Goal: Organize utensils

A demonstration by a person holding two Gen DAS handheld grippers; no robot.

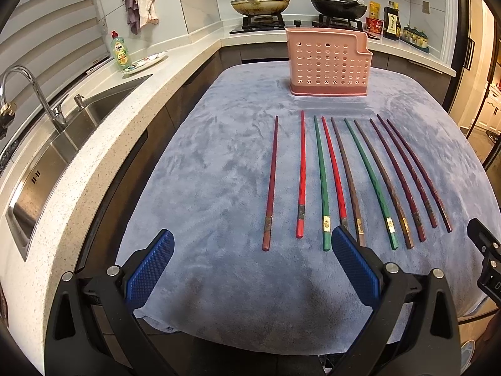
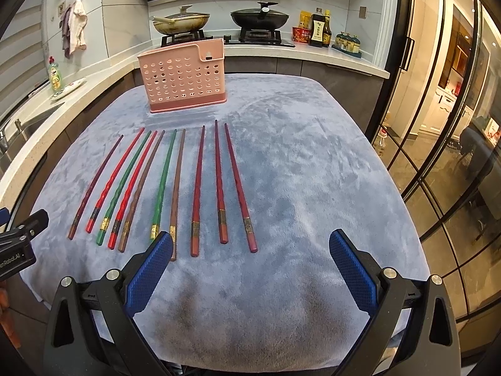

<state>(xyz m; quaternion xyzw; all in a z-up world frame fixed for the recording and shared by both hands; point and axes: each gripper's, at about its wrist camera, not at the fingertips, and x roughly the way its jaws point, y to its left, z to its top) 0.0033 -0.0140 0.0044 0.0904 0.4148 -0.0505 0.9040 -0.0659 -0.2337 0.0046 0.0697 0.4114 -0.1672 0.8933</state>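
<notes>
**Ten chopsticks lie end-on to both grippers, holder beyond**

Nearest in each wrist view are the blue-padded fingers. The left gripper (image 1: 252, 269) is spread wide and holds nothing; the right gripper (image 2: 250, 269) is likewise wide open and empty. Both hover above the near edge of the grey cloth (image 1: 203, 172).

Just ahead, the chopsticks (image 1: 325, 185) lie side by side in a row, thick ends toward the grippers, tips pointing away. Their long axis runs along the fingers' reach, so a grasp across a stick looks straightforward.

The left gripper faces the dark red chopstick (image 1: 271, 185) at the row's left end, set a little apart. The right gripper sits toward the row's right end, its left pad overlapping the brown chopstick (image 2: 178, 188); whether it touches is unclear.

Farther back, well apart from the tips, the pink holder (image 1: 327, 62) stands upright, seemingly empty.
</notes>
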